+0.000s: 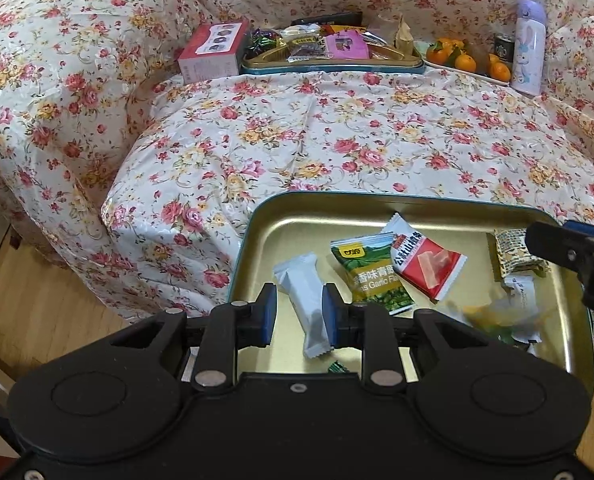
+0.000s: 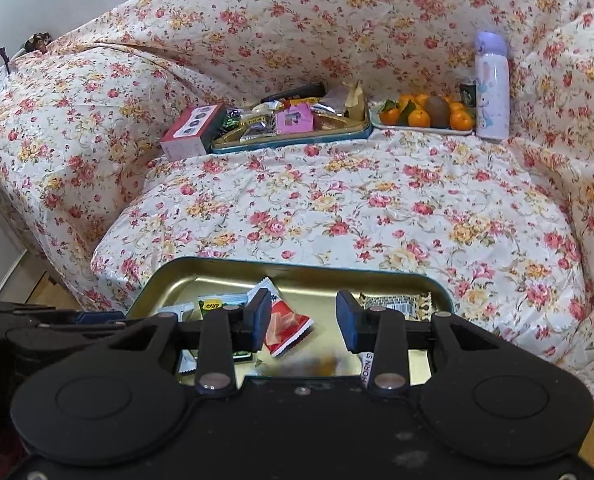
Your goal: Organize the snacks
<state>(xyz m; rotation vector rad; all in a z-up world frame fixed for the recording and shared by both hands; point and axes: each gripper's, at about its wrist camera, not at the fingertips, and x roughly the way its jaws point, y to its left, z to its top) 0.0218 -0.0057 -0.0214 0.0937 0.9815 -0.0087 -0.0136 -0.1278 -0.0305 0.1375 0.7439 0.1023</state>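
The left gripper (image 1: 299, 312) hangs over the gold tin tray (image 1: 257, 236), jaws apart and released, with a white packet (image 1: 303, 300) lying loose between them; the right gripper (image 2: 303, 322) hovers over the same tray's right half, jaws apart, clasping nothing. In the tray, left to right: the white packet, a green pea packet (image 1: 371, 276), a red-and-white packet (image 1: 427, 262), a patterned packet (image 1: 511, 250); something blurred lies at the near right. The tray sits at the sofa seat's front edge; the floral cover (image 1: 337, 140) beyond lies bare up to the back. There stand a pink box (image 1: 213, 52), a second tin (image 1: 333, 65) heaped with snacks, a plate (image 2: 417, 128) of oranges (image 1: 465, 62) and a lilac flask (image 1: 529, 46).
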